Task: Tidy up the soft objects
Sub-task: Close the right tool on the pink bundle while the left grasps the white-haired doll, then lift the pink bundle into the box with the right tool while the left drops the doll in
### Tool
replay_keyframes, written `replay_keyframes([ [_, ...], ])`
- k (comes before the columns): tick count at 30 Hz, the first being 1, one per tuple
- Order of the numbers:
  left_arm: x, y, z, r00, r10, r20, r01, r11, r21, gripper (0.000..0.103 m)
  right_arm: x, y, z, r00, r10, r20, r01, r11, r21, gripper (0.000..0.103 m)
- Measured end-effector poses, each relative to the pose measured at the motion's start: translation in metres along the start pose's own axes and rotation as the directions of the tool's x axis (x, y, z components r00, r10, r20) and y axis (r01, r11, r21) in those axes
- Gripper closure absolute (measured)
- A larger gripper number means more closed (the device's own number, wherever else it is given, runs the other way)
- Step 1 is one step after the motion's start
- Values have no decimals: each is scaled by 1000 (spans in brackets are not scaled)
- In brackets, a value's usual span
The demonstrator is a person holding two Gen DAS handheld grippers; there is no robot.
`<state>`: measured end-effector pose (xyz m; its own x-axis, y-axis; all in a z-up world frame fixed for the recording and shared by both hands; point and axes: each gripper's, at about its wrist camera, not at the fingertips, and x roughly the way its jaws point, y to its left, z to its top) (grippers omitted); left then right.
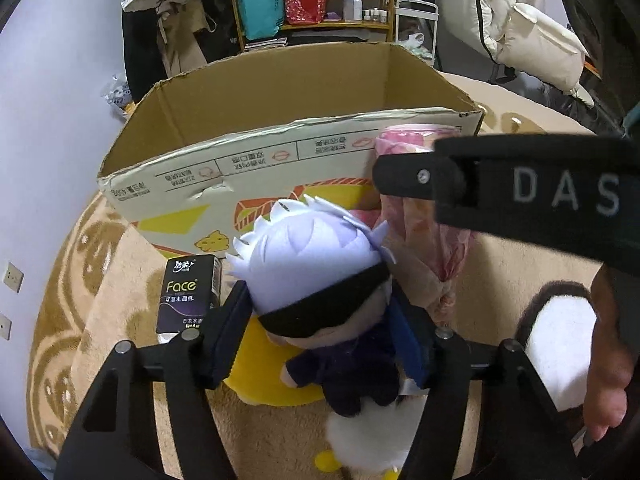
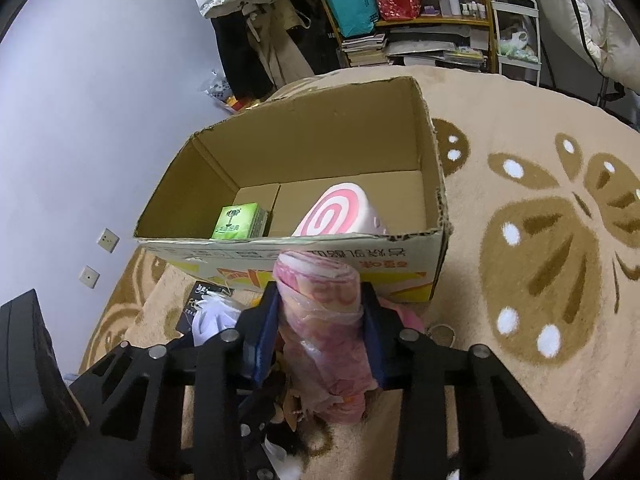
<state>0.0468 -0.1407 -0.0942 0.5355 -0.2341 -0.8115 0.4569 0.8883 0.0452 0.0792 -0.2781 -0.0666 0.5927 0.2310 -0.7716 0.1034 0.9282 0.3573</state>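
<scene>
Here each hand-held gripper clamps something soft — left (image 1: 320,320) a white-haired doll (image 1: 316,280), right (image 2: 320,320) a pink roll (image 2: 324,320).

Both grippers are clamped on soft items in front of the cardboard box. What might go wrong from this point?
The left gripper squeezes the plush doll only around its head, so the body may swing or slip free. The right gripper holds the pink plastic-wrapped roll upright; the slick wrap could slide. Both sit close together before the cardboard box, so they may collide, or catch its near wall.
</scene>
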Motion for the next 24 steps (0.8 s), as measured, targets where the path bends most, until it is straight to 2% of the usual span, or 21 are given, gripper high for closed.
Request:
replay_keyframes([
  [1, -1, 1, -1, 1000, -5, -1, 5, 1000, -7, 40, -2, -1, 0, 1000, -2, 3, 2, 1000, 1, 72],
  [6, -15, 12, -4, 1000, 7, 24, -6, 998, -60, 41, -18, -4, -1, 999, 1, 37, -2, 1000, 23, 79],
  [12, -40, 30, -6, 992, 76, 97, -64, 991, -119, 41, -37, 0, -2, 996, -1, 89, 1, 1000, 7, 81],
  [18, -65, 48, -5, 973, 157, 171, -131, 979, -157, 41, -68, 6, 0, 984, -8, 176, 9, 1000, -6, 82],
  [24, -84, 61, 8, 951, 199, 236, -158, 971, -181, 41, -102, 15, 9, 956, 16, 292, -9, 1000, -26, 82],
])
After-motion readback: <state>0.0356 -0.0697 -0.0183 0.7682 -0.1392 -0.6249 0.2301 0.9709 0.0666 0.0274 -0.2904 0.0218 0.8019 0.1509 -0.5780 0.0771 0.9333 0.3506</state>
